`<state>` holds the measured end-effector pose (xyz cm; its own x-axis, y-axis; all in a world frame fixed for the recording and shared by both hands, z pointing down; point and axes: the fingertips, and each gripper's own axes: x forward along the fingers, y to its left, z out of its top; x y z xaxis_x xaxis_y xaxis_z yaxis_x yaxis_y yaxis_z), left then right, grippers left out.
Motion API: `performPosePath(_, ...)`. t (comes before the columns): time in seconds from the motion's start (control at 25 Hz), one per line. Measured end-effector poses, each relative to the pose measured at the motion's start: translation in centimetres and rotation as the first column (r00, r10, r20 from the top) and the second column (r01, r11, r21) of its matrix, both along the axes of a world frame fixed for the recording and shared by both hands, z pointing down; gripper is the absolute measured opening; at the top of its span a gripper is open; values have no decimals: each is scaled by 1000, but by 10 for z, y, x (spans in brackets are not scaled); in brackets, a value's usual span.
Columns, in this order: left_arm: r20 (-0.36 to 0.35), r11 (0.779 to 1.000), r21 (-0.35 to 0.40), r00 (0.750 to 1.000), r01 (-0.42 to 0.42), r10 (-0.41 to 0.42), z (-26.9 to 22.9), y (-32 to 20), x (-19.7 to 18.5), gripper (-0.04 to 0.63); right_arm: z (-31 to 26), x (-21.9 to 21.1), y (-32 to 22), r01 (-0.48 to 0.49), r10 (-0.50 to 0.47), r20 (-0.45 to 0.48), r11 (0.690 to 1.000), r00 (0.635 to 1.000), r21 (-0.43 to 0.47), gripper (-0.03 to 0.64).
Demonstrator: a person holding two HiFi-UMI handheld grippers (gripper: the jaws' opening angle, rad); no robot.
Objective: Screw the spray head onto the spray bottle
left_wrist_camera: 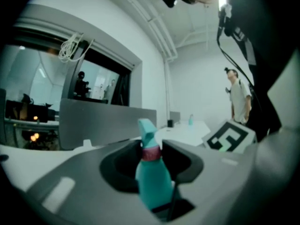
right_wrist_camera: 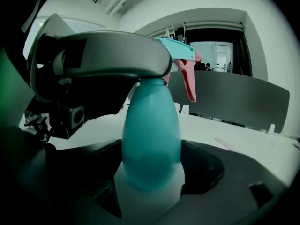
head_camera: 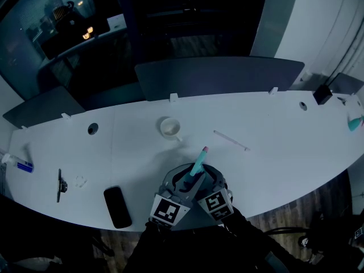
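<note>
A teal spray bottle [head_camera: 196, 166] with a pink collar and pink trigger is held tilted over the front edge of the white table [head_camera: 273, 147], its spray head [head_camera: 203, 151] pointing away from me. My right gripper [right_wrist_camera: 151, 172] is shut on the bottle's round body [right_wrist_camera: 151, 139]. My left gripper [left_wrist_camera: 152, 162] has its jaws around the bottle's upper part [left_wrist_camera: 154, 182]; the collar [left_wrist_camera: 151, 153] and spray head [left_wrist_camera: 146, 130] stick out past them. In the right gripper view the left gripper's jaw [right_wrist_camera: 108, 55] covers the bottle's neck. The two grippers sit side by side in the head view, left [head_camera: 181, 182] and right [head_camera: 209, 182].
On the table lie a white cup [head_camera: 169, 127], a thin white stick [head_camera: 231, 140], a black phone [head_camera: 118, 207], a small black tool [head_camera: 60, 185] and a second teal bottle [head_camera: 355, 123] at the far right. Grey partitions [head_camera: 219, 75] line the back. A person [left_wrist_camera: 239, 97] stands beyond.
</note>
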<state>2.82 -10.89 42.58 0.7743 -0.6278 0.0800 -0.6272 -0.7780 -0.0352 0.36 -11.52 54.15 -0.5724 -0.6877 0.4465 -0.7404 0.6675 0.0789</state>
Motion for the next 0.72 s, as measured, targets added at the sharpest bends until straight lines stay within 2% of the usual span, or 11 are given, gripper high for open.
performPosePath(0.08, -45, 1000, -8, 999, 21, -22, 0, -1, -2, 138, 0, 0, 1, 0, 1, 23, 1000, 1000, -5, 365)
performPosePath(0.24, -69, 999, -3, 996, 47, -47, 2, -1, -4, 138, -1, 0, 1, 0, 0, 32, 1000, 999, 1, 365)
performPosePath(0.32, -49, 998, 20, 997, 56, -55, 1, 3, -5, 138, -1, -2, 2, 12, -12, 18, 1000, 1000, 11, 365)
performPosePath(0.52, 66, 990, 123, 994, 74, -82, 2, 6, -3, 137, -1, -1, 2, 14, -14, 20, 1000, 1000, 17, 365)
performPosePath(0.72, 47, 994, 106, 998, 41, -46, 2, 3, -1, 137, 0, -1, 1, 33, -33, 47, 999, 998, -2, 365)
